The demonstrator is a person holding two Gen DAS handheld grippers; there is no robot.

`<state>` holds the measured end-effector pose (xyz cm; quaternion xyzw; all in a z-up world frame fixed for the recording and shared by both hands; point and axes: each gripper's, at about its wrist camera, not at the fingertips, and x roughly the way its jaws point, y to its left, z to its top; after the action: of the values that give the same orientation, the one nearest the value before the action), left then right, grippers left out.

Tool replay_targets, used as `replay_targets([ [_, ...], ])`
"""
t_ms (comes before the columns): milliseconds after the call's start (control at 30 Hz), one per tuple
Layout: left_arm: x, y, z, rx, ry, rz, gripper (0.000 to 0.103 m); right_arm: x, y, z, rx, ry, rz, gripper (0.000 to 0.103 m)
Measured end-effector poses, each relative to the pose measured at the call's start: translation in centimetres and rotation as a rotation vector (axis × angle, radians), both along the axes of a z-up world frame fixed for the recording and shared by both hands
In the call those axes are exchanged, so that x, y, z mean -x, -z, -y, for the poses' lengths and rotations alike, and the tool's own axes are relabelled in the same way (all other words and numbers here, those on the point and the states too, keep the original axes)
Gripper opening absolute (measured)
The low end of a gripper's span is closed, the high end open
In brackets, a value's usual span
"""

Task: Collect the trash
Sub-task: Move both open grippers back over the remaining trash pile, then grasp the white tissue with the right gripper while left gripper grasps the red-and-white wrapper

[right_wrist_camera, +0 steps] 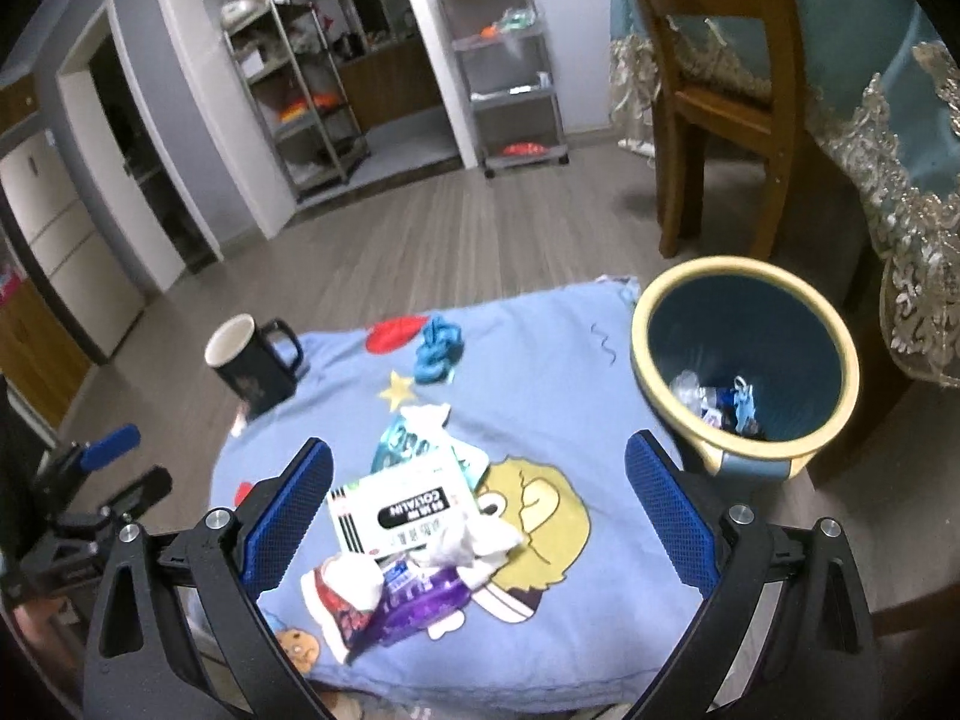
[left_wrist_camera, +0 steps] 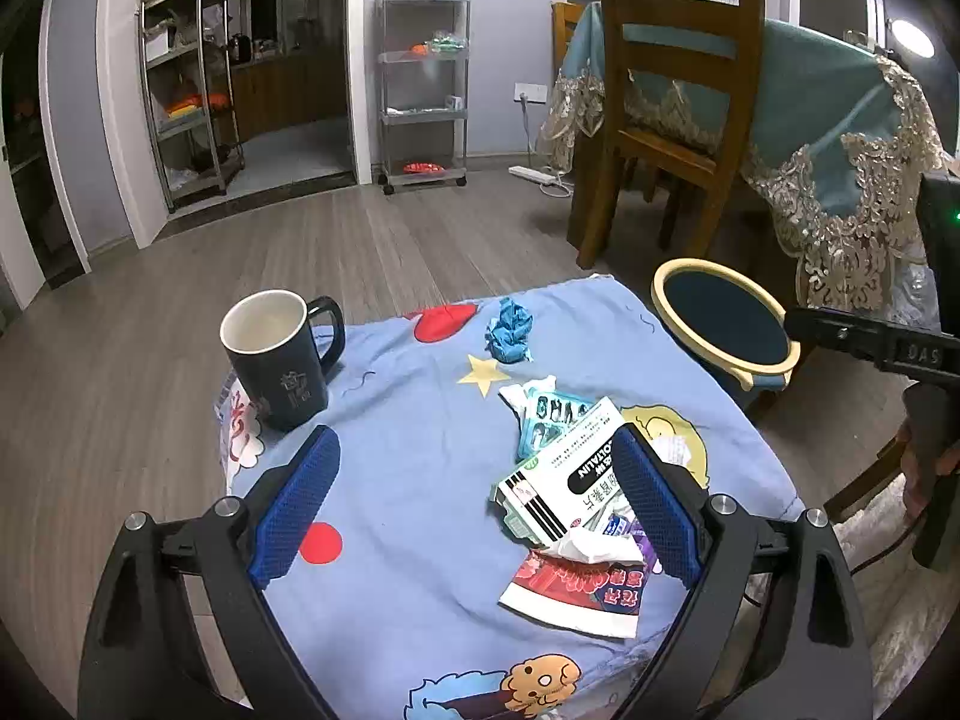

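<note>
A pile of trash lies on the blue cartoon cloth (left_wrist_camera: 396, 456): a white medicine box (left_wrist_camera: 564, 474) (right_wrist_camera: 399, 510), a teal blister wrapper (left_wrist_camera: 549, 420), crumpled white tissue (right_wrist_camera: 474, 540), a purple wrapper (right_wrist_camera: 420, 606) and a red-and-white packet (left_wrist_camera: 576, 594). A crumpled blue ball (left_wrist_camera: 509, 331) (right_wrist_camera: 439, 349) sits farther back. My left gripper (left_wrist_camera: 474, 504) is open above the cloth, its right finger beside the box. My right gripper (right_wrist_camera: 480, 522) is open over the pile. The yellow-rimmed blue bin (right_wrist_camera: 744, 366) (left_wrist_camera: 723, 324) stands right of the table with some scraps inside.
A dark mug (left_wrist_camera: 279, 357) (right_wrist_camera: 252, 366) stands at the cloth's back left corner. A wooden chair (left_wrist_camera: 678, 102) and a table draped in teal lace cloth (left_wrist_camera: 840, 138) are behind the bin. Metal shelves (left_wrist_camera: 423, 84) line the far wall across the wooden floor.
</note>
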<state>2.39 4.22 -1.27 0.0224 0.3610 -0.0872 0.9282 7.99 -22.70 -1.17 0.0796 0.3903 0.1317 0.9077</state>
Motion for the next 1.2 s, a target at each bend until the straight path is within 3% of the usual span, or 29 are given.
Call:
replay_targets([
  [267, -1.1, 2.4, 1.5, -0.024, 0.036, -0.061, 0.09, -1.0, 2.8, -1.0, 0.008, -0.005, -0.095, 0.097],
  [500, -1.9, 4.2, 1.9, -0.022, 0.033, -0.105, 0.09, -2.5, 7.1, -2.7, 0.051, -0.037, -0.24, 0.094],
  [600, -2.3, 5.6, 2.5, -0.05, 0.042, -0.143, 0.09, -3.0, 8.5, -3.6, 0.079, -0.073, -0.29, 0.07],
  [733, -2.6, 6.8, 3.4, -0.07, 0.064, -0.173, 0.09, -3.5, 10.7, -4.2, 0.042, -0.095, -0.374, 0.059],
  [767, -2.6, 7.0, 3.6, -0.066, 0.073, -0.18, 0.09, -3.6, 11.0, -4.3, 0.037, -0.101, -0.384, 0.047],
  [800, -2.5, 7.3, 4.0, -0.064, 0.086, -0.189, 0.09, -3.7, 11.3, -4.4, 0.025, -0.11, -0.393, 0.029],
  [900, -2.2, 8.0, 5.1, -0.046, 0.123, -0.211, 0.09, -4.0, 11.8, -4.4, 0.014, -0.111, -0.416, 0.004],
  [1033, -1.7, 9.6, 6.8, -0.026, 0.173, -0.259, 0.09, -4.1, 10.8, -4.0, -0.021, -0.098, -0.38, 0.003],
  [1200, -1.6, 11.8, 8.5, -0.088, 0.209, -0.314, 0.089, -4.1, 10.3, -3.6, -0.033, -0.097, -0.359, 0.003],
])
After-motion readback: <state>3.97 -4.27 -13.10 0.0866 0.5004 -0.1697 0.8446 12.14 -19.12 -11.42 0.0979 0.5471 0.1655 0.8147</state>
